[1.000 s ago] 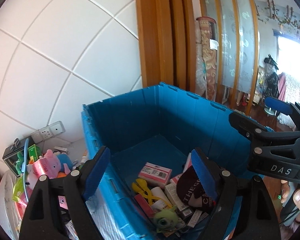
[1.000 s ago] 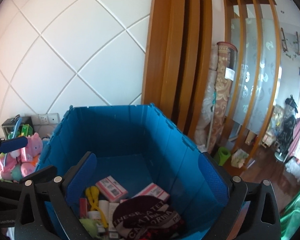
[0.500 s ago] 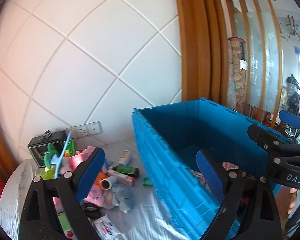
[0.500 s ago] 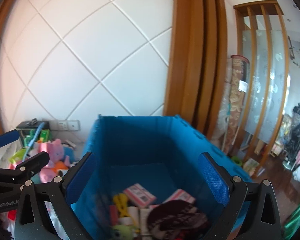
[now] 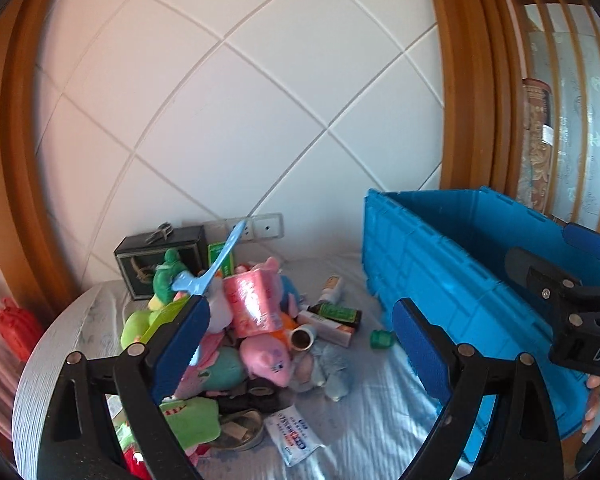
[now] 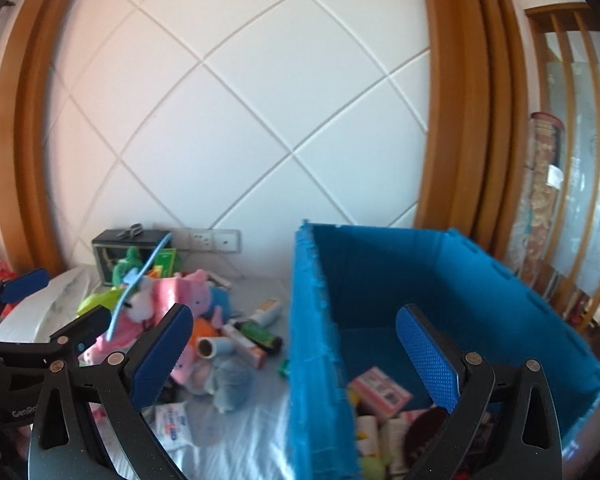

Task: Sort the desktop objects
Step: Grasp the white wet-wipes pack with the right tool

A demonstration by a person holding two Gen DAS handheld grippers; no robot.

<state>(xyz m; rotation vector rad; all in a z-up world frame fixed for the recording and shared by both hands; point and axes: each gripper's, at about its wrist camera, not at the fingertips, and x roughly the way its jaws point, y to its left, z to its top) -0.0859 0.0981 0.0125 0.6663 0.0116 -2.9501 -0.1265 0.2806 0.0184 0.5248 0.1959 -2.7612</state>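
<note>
A blue plastic crate (image 5: 452, 280) stands on the right of the table; in the right wrist view the crate (image 6: 312, 340) holds a pink-and-white box (image 6: 380, 392), a dark cap and other small items. A pile of plush toys (image 5: 260, 356) and small objects lies left of it, also in the right wrist view (image 6: 180, 300). My left gripper (image 5: 300, 344) is open and empty above the pile's right side. My right gripper (image 6: 296, 356) is open and empty, straddling the crate's left wall.
A grey cloth (image 5: 372, 420) covers the table. A black box (image 5: 160, 264) and wall sockets (image 5: 260, 226) sit at the back. Bottles (image 5: 332, 312), a brown-capped tube (image 5: 302, 338), a green cap (image 5: 381, 338) and a white sachet (image 5: 296, 436) lie between pile and crate.
Both grippers have swung left, away from the crate's inside toward the toy pile. Both stayed open and empty.
</note>
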